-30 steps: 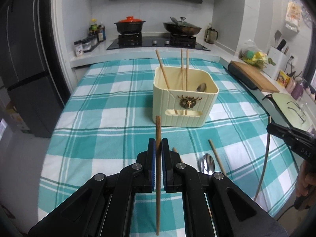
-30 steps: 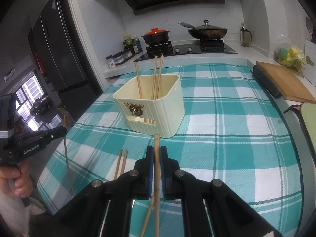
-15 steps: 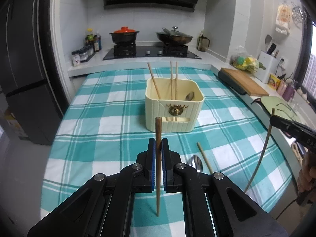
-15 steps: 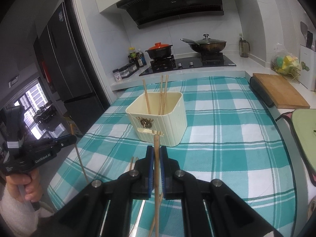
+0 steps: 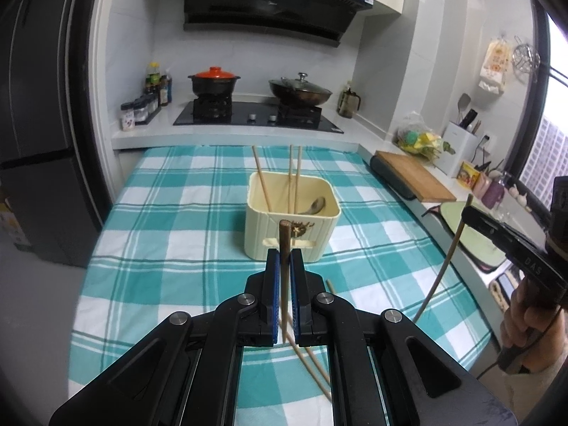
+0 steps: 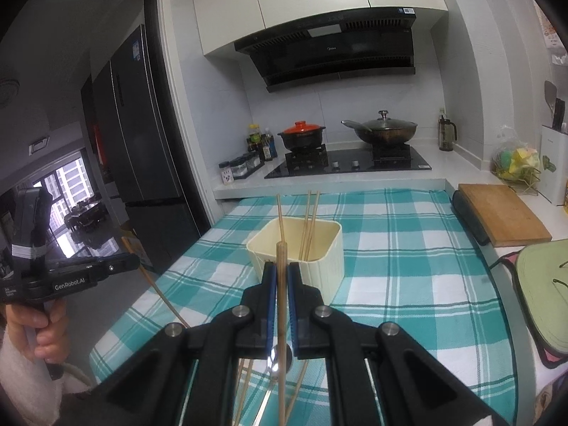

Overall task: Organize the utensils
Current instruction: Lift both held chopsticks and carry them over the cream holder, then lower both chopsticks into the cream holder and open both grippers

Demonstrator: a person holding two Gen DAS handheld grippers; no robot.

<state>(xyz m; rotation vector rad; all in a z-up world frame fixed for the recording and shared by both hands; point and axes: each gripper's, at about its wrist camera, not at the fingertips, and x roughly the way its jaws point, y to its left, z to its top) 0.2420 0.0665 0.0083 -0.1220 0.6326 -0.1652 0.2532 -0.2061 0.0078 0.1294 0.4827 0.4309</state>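
Both grippers higher — chopsticks clamped

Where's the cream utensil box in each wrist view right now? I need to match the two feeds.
Left wrist: the cream utensil box sits centre frame on the checked cloth, just beyond the left gripper and its chopstick.
Right wrist: the box is centre frame, slightly left, partly behind the right gripper.
Shared landmark: the red-lidded pot on the stove behind it.
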